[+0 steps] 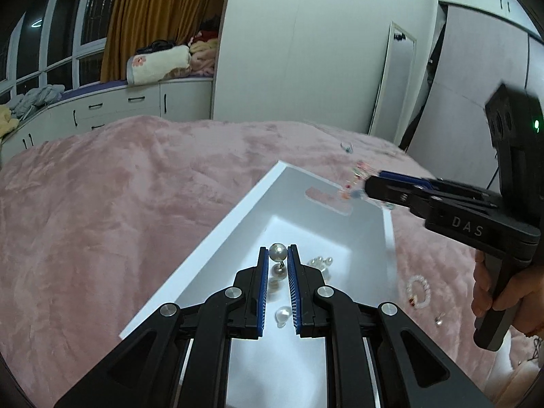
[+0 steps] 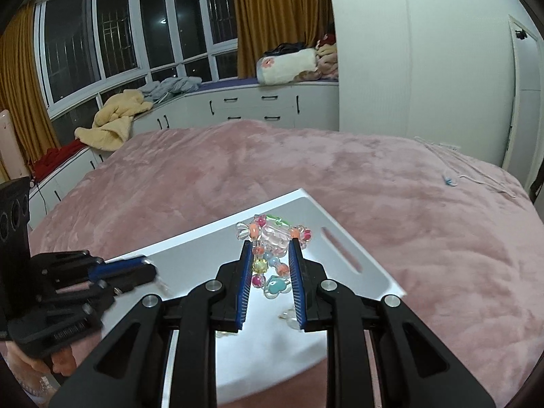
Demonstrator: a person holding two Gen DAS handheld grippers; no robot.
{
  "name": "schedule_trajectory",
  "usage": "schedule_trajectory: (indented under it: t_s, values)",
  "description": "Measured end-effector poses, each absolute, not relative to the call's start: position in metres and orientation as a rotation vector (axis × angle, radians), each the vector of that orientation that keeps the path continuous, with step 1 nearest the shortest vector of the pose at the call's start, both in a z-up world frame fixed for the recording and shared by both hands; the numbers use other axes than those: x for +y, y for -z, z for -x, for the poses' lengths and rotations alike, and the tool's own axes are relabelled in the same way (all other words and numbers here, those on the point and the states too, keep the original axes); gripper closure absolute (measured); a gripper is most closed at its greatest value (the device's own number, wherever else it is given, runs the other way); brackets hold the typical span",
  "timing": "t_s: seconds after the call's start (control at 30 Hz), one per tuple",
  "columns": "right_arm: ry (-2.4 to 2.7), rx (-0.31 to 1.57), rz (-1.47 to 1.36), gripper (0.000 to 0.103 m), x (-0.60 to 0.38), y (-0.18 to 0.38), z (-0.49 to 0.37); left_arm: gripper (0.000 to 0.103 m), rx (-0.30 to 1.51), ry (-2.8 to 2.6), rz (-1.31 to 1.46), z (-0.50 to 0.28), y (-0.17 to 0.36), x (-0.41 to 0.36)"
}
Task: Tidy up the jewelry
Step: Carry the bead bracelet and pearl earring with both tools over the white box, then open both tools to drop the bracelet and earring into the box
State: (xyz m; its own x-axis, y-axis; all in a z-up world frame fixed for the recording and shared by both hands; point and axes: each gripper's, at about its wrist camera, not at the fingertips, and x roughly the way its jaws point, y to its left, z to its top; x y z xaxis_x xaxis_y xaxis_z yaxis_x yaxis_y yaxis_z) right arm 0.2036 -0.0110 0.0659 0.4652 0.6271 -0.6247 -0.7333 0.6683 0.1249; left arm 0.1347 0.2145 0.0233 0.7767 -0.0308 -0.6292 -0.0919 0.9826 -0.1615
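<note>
Dangling between the closed fingers of the right gripper (image 2: pixel 272 241), the colourful bead bracelet (image 2: pixel 270 251) hangs over the white tray (image 1: pixel 217 227), seemingly to join the pearl earring (image 1: pixel 277 251) that the left gripper (image 1: pixel 277 255) pinches there above the pink blanket (image 1: pixel 102 204).

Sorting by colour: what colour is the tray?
White tray, clearest in the left wrist view.

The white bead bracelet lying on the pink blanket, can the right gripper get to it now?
Probably not right now. The right gripper is shut on the colorful bead bracelet over the white tray; the white bead bracelet lies uncovered beside the tray.
</note>
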Motion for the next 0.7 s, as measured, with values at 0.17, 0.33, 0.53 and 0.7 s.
schedule_trajectory:
  t_s: [0.17,0.33,0.53,0.7]
  values:
    - [-0.857,0.715,0.190,0.081,0.006,-0.055,-0.202,0.086,0.714,-0.030,0.160,-0.143,-0.011,0.207]
    - [-0.860,0.732,0.195,0.081,0.015,-0.047,-0.203,0.086,0.729,-0.039,0.137,-0.146,-0.007,0.205]
    - [-0.847,0.746,0.197,0.080,0.019,-0.040,-0.204,0.080,0.744,-0.045,0.161,-0.147,-0.001,0.214]
    - [-0.831,0.750,0.187,0.079,0.017,-0.039,-0.207,0.073,0.738,-0.056,0.172,-0.146,-0.002,0.217]
